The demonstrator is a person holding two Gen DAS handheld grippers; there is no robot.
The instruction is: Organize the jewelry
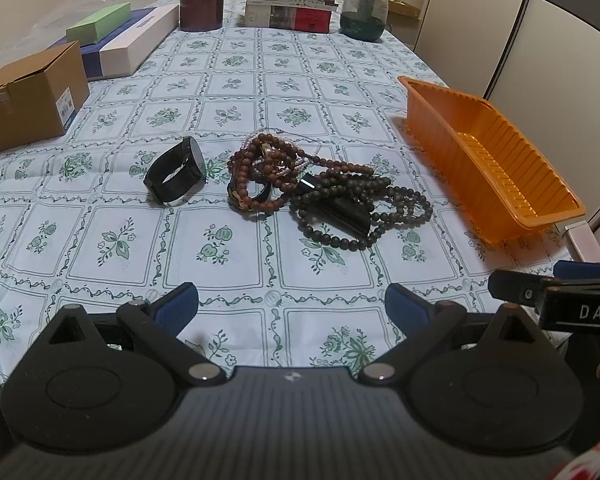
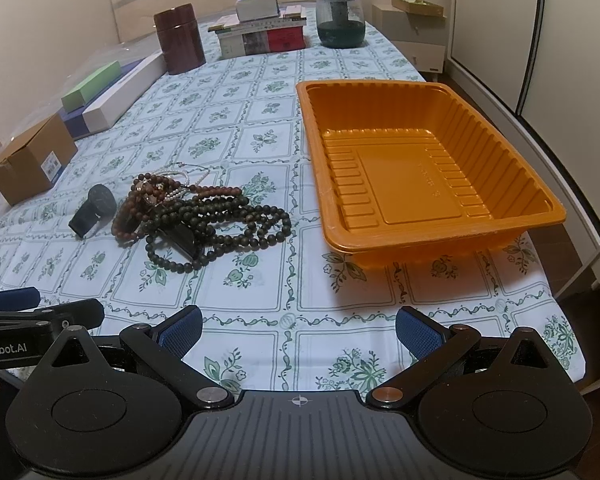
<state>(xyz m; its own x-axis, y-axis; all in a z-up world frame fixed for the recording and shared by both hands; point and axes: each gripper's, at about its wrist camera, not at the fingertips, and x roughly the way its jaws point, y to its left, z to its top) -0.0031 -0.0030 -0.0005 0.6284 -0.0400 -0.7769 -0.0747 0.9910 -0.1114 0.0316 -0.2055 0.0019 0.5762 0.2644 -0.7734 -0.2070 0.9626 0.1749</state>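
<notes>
2 black grippers with blue pads, left gripper (image 1: 291, 307) and right gripper (image 2: 299, 326), hang wide apart and hold nothing above the floral tablecloth (image 2: 260, 292). Tangled brown and dark bead bracelets (image 2: 204, 216) lie beside a black watch (image 1: 175, 176), left of the ribbed orange plastic tray (image 2: 440, 236).

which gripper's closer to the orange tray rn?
Right. The right gripper sits just short of the orange tray, slightly to its left. The left gripper faces the bead pile, tray further off to its right.
</notes>
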